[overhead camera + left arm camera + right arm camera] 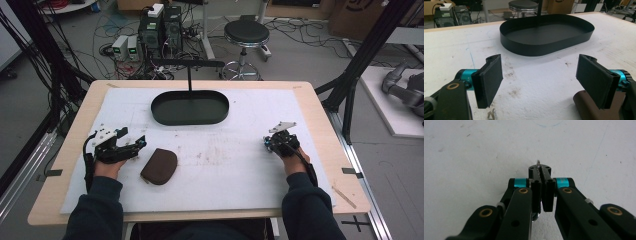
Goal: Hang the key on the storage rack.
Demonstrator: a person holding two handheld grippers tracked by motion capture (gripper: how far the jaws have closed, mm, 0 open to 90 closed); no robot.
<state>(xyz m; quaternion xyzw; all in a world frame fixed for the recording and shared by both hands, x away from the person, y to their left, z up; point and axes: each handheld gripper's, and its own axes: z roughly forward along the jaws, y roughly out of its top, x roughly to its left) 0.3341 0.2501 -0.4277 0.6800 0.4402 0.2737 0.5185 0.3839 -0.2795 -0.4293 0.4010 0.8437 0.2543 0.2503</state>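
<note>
Left gripper [539, 80]: jaws standing wide apart, pads [489, 80] facing each other over bare white mat [539, 95], nothing lying between them. Brown pouch [586, 106]: lying on the mat at lower right, partly hiding behind the right-hand jaw. Black oval tray [546, 47]: sitting farther off, well apart from the jaws, a dark upright post rising from it. Round stool [522, 5] and computer towers [451, 16]: standing beyond the table edge.

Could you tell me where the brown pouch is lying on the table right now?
In the high view the brown pouch lies on the white mat, left of centre, just beside the left gripper and nearer the person than the black tray.
</note>
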